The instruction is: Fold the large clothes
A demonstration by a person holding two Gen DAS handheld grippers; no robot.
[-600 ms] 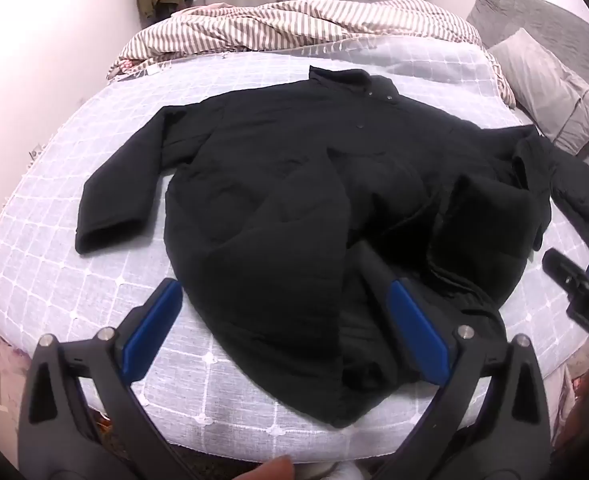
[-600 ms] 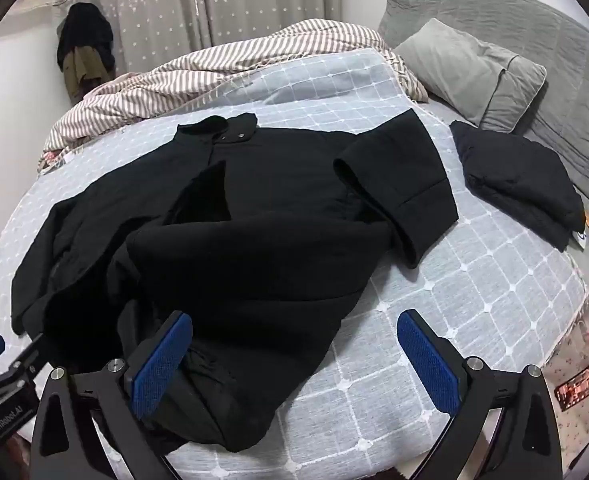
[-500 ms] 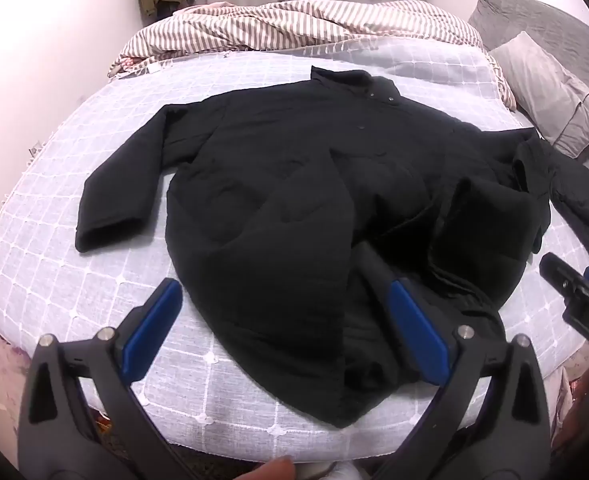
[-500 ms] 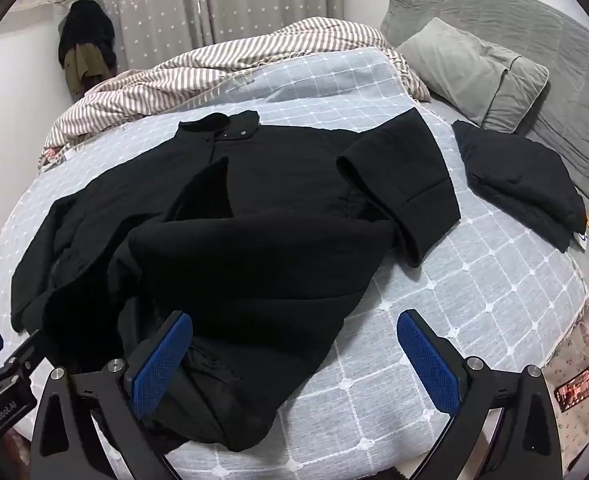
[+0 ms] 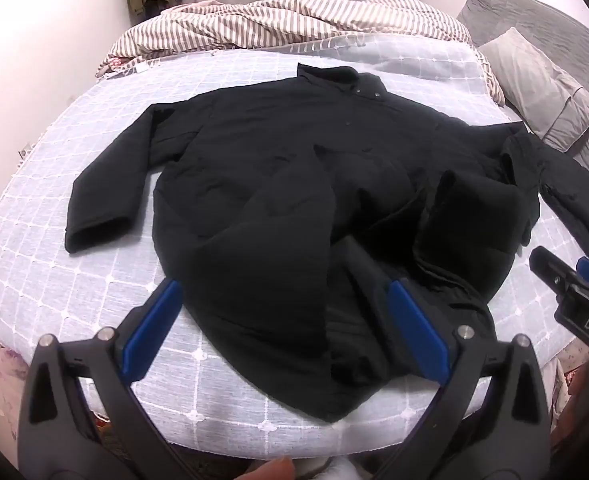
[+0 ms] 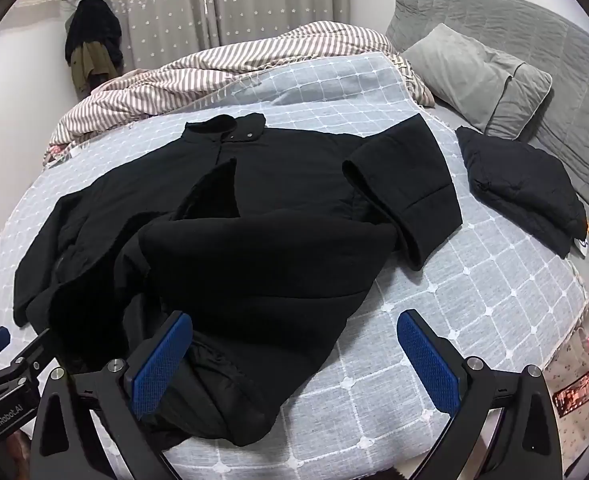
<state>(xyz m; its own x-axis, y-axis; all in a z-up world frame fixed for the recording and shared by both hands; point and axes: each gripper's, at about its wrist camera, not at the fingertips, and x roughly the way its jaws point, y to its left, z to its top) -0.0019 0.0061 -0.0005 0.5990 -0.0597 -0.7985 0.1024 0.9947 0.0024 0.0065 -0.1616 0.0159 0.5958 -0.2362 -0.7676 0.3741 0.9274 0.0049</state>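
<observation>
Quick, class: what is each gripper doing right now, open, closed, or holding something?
Left gripper: open, holding nothing, above the black coat.
Right gripper: open, holding nothing, over the coat's hem.

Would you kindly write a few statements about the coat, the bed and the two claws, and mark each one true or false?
1. The black coat lies on the bed with its collar at the far end. True.
2. The left claw is clamped on the coat's hem. False: its jaws are wide open and hold nothing.
3. A smaller folded black garment lies beside the gray pillow. True.
4. The right claw is shut. False: it is open and empty.
5. The striped blanket covers the coat. False: it is bunched up beyond the collar.
</observation>
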